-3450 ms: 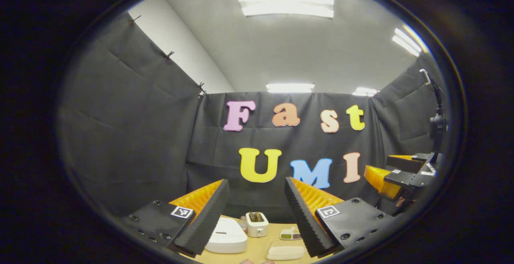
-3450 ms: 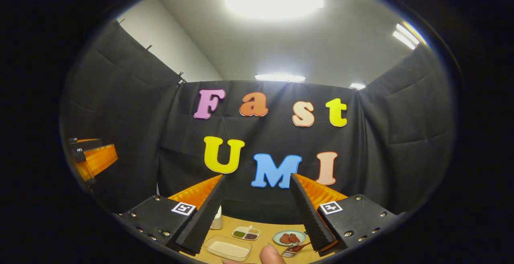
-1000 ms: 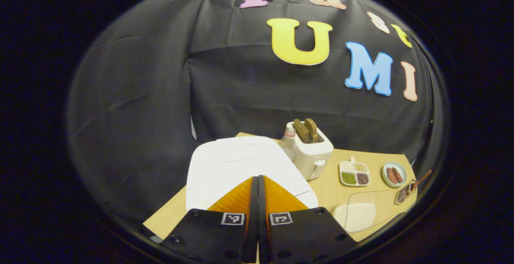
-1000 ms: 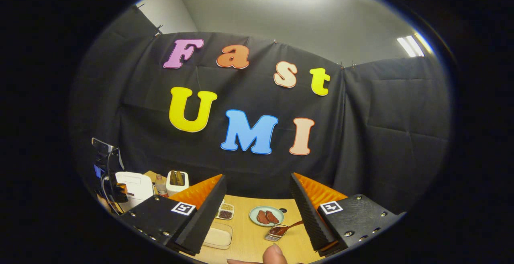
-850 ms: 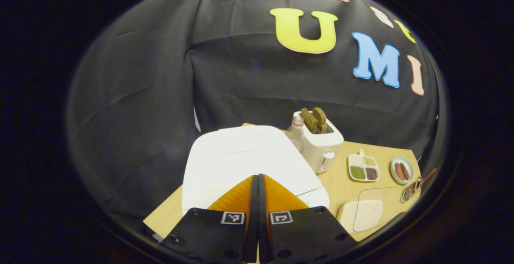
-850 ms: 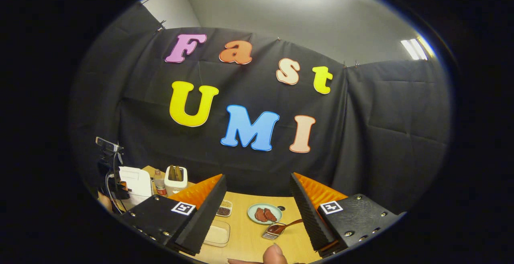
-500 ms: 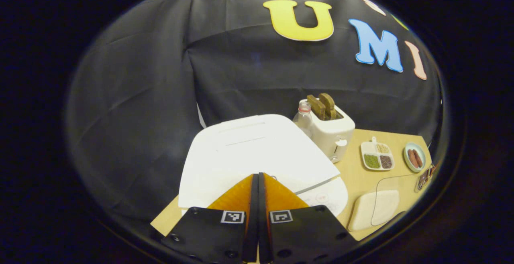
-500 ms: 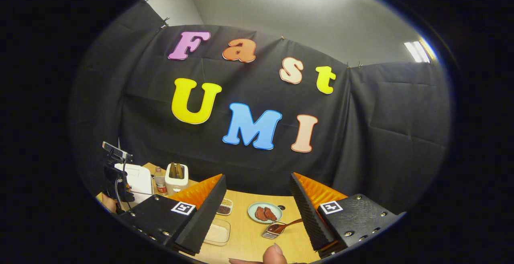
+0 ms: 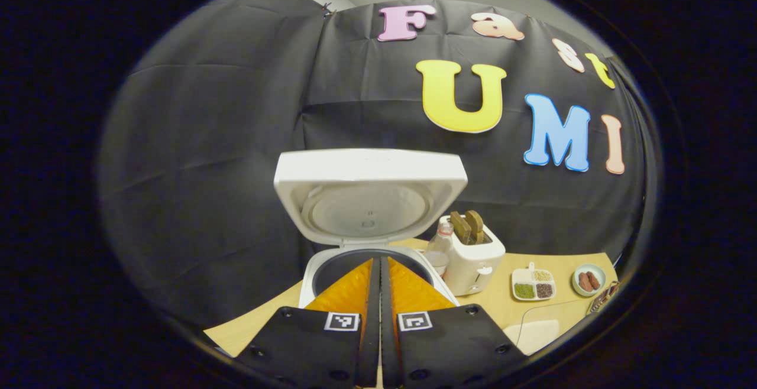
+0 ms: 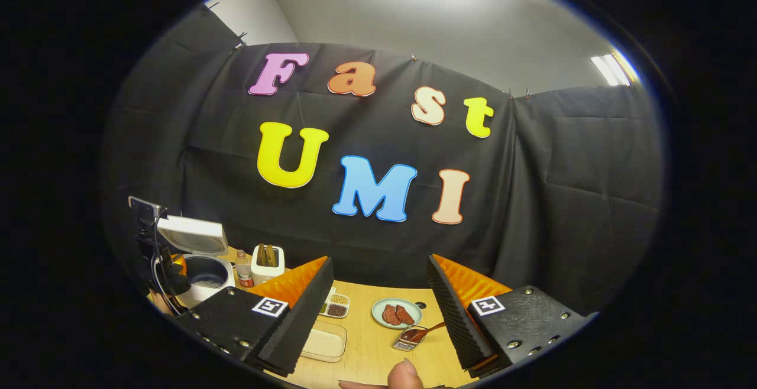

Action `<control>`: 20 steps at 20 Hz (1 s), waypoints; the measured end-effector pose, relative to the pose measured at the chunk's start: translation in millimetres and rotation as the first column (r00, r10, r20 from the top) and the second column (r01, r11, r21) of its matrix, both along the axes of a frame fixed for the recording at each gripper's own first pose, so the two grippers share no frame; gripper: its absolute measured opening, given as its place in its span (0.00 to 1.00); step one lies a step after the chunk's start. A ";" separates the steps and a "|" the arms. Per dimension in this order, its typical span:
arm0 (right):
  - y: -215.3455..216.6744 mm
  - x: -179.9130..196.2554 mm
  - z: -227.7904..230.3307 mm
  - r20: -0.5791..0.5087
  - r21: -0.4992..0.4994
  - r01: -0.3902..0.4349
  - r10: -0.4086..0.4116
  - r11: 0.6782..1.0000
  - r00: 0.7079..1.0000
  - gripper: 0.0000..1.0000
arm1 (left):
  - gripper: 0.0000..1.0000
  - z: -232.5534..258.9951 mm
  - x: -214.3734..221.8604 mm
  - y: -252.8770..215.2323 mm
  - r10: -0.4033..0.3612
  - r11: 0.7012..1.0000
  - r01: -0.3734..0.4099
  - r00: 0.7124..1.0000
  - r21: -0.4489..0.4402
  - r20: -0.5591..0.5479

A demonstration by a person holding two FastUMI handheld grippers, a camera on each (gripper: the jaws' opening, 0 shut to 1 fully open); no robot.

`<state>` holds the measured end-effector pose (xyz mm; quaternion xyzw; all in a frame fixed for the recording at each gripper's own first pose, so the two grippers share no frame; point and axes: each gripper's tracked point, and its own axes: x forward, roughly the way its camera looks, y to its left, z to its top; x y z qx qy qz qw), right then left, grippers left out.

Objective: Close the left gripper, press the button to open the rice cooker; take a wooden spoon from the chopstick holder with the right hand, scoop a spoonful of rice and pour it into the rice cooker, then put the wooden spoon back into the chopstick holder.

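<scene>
Tabletop (image 10: 378, 342): pale wood, lower middle of the right gripper view, carrying all the items.

Rice cooker (image 9: 369, 200): centre of the left gripper view, lid standing upright, dark inner pot exposed below it. In the right gripper view it sits at lower left (image 10: 198, 259). Button step judged done.

Left hand-held gripper (image 9: 379, 294): bottom centre of its view, fingers pressed together with nothing between them, tips over the front rim of the cooker. Judgement: lift it straight back and off to the side so the pot mouth is free for pouring.

Right hand-held gripper (image 10: 378, 300): bottom of its view, fingers spread wide, nothing held, above the tabletop.

Rice tray (image 10: 322, 342): clear shallow container, lower left of centre, partly behind the left-hand finger.

Chopstick holder (image 10: 404, 340): small, lying low, just below the plate of sausages (image 10: 396, 313).

Wooden spoon (image 10: 423, 333): bowl at the holder, handle angled up to the right, near the right-hand finger.

Step in hand, as judged: fetch the spoon. Bring the spread fingers down across the free handle end, square to it, and pinch well back from the bowl so the scoop stays level. Risk: holder looks light and may drag along.
</scene>
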<state>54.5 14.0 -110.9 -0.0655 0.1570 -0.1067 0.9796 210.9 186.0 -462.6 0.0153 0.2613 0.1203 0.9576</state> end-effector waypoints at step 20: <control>-137.9 -10.8 -107.4 -0.013 0.234 0.162 -0.163 0.959 0.986 0.97 | 0.39 92.5 -75.8 -31.3 -0.027 1.000 0.027 0.997 -0.007 0.071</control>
